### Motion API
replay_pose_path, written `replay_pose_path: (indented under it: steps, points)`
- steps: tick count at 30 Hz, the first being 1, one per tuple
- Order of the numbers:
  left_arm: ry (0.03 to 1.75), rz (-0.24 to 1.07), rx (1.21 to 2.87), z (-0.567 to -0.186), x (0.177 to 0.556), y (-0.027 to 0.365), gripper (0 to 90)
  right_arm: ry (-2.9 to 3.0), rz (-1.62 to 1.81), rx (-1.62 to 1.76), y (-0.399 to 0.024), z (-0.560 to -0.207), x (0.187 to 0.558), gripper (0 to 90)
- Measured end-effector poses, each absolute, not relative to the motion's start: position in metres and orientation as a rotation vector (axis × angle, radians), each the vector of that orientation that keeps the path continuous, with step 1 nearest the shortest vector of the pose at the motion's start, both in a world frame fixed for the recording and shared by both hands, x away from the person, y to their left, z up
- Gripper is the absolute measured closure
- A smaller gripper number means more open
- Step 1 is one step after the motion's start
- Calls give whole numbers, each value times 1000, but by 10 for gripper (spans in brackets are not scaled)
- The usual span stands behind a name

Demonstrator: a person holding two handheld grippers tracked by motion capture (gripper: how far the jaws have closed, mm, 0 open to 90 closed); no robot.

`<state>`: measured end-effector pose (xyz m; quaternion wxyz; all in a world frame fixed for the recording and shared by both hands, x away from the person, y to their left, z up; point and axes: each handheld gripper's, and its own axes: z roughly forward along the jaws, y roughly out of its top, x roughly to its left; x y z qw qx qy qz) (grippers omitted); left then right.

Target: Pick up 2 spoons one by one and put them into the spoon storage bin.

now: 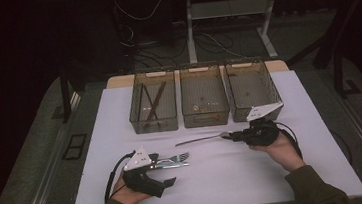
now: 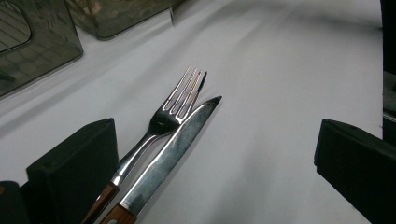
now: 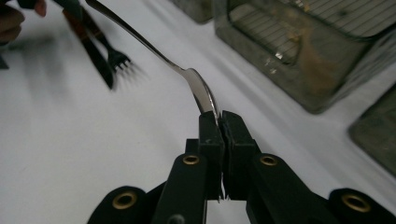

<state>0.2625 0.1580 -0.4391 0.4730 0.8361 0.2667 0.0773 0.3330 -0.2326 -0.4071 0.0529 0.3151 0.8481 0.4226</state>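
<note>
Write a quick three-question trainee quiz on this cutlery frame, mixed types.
1. True or false: the right gripper is shut on the spoon.
2. What lies between the left gripper's open jaws? A) fork and knife B) a cup C) chopsticks only
3. How many bins stand at the table's far edge?

Key: 1 true; 2 A; 3 three.

Dim room, lit white worktop [image 1: 226,178]

Glare is streaking the knife [image 2: 168,156] between the jaws; the fork [image 3: 114,58] far beyond the right jaws is blurring.
</note>
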Motion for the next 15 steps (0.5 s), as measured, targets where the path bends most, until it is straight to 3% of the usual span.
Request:
replay_pose_path:
  steps: [15]
  points:
    - [652, 186, 2045, -439, 262, 158, 0, 2336, 1278, 1186, -256, -381, 355, 877]
